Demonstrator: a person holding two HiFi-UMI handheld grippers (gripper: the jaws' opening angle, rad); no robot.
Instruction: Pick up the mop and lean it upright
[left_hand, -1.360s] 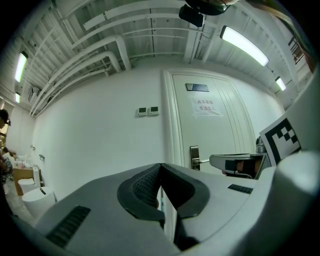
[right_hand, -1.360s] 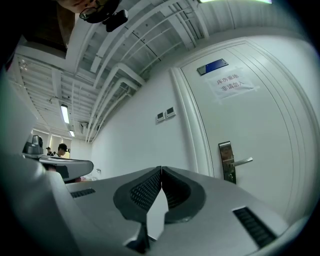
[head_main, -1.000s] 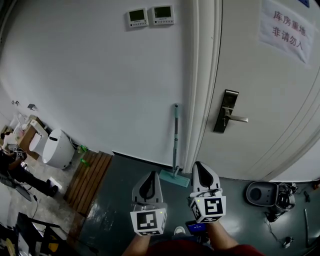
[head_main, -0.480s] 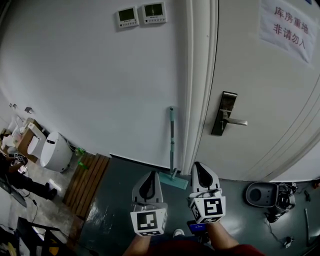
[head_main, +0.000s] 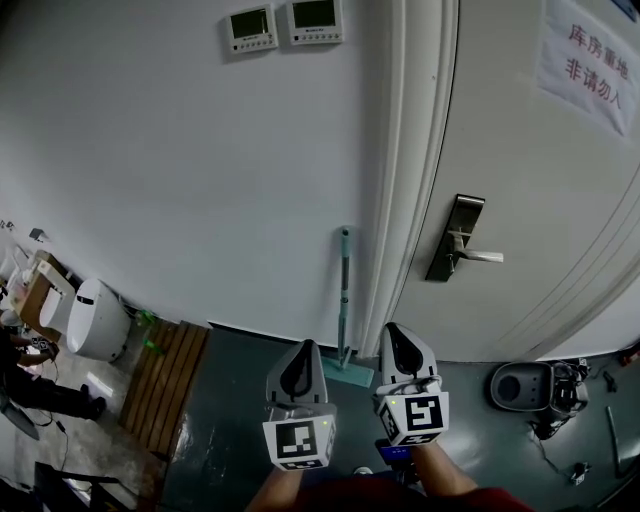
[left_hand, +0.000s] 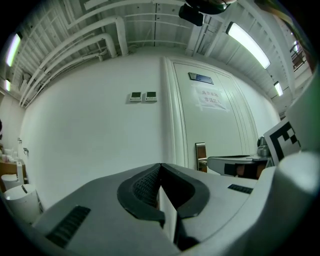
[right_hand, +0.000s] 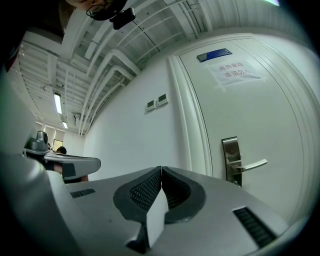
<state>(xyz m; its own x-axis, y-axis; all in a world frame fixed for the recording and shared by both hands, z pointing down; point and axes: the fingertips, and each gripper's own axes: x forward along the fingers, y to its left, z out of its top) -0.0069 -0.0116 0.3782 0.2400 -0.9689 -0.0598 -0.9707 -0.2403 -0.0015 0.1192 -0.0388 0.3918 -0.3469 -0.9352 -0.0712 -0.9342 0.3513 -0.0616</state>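
Mop (head_main: 344, 290) leaning upright on the wall (head_main: 180, 150)
Left tongs (head_main: 303, 350) and right tongs (head_main: 397, 332) hover before it by the door frame (head_main: 400, 200), each closed tight on nothing.

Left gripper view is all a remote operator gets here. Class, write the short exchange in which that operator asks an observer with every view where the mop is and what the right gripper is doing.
Operator: Past the left gripper I see only wall and door, no mop. Where is it?
Observer: In the head view the mop stands upright against the wall, just left of the door frame, its head on the floor.
Operator: Is the right gripper holding anything?
Observer: No. In the right gripper view the right gripper has its jaws together, with nothing between them.
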